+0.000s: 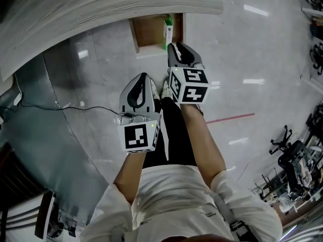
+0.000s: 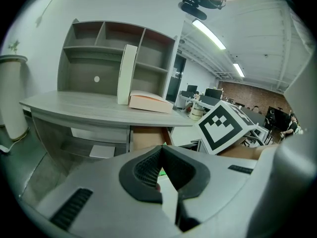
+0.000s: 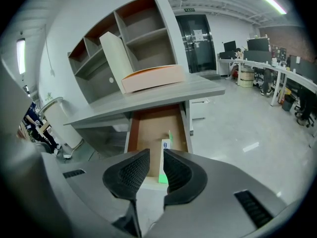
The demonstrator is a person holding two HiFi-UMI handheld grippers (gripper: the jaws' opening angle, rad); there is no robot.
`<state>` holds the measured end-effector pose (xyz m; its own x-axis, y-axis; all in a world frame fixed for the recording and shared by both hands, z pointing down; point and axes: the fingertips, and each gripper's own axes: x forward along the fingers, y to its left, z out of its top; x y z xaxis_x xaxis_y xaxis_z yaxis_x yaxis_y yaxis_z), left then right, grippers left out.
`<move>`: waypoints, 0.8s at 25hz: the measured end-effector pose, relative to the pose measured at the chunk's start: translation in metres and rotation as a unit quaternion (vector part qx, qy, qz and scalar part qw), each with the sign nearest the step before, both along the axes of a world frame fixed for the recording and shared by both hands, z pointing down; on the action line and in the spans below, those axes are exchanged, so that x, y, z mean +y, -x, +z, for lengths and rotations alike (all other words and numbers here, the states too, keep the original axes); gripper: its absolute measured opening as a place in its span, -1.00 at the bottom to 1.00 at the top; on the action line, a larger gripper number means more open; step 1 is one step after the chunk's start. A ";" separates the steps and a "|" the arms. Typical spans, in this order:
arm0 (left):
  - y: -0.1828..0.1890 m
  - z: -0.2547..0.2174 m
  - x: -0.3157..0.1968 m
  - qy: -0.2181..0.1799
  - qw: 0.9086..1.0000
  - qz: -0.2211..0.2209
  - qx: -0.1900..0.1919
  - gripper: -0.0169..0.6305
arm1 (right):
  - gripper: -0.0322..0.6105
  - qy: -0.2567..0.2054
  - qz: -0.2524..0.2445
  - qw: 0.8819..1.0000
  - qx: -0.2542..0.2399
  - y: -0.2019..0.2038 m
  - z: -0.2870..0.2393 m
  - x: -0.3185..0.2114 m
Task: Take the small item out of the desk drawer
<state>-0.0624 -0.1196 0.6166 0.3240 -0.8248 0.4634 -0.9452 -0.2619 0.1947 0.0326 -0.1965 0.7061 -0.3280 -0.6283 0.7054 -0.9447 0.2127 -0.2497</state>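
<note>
The desk drawer [image 1: 149, 32] stands pulled out, its brown floor showing. A small white and green box [image 1: 168, 32] lies along its right side, also visible in the right gripper view as the box [image 3: 165, 152] inside the drawer [image 3: 148, 128]. My right gripper [image 1: 180, 47] hovers just in front of the drawer's near edge, and its jaws [image 3: 156, 155] stand apart with nothing between them. My left gripper [image 1: 144, 77] hangs lower and to the left over the floor. Its tips [image 2: 161, 150] meet, with nothing held.
The grey desk top [image 1: 101, 9] overhangs the drawer and carries a shelf unit [image 3: 133, 38] and a flat box [image 3: 153, 78]. A black cable [image 1: 75, 107] runs over the shiny floor at left. Office chairs [image 1: 287, 150] stand far right. The person's legs are below the grippers.
</note>
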 end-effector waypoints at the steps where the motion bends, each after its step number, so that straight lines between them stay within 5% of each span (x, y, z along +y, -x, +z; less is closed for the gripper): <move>1: 0.001 0.001 0.000 0.001 1.000 -0.001 -0.001 -0.90 | -0.59 0.003 -0.001 1.000 0.001 0.000 0.004 0.000; 20: 0.013 0.018 -0.004 0.009 1.000 -0.025 -0.004 -0.90 | -0.45 0.046 -0.032 0.998 0.030 0.005 0.058 -0.015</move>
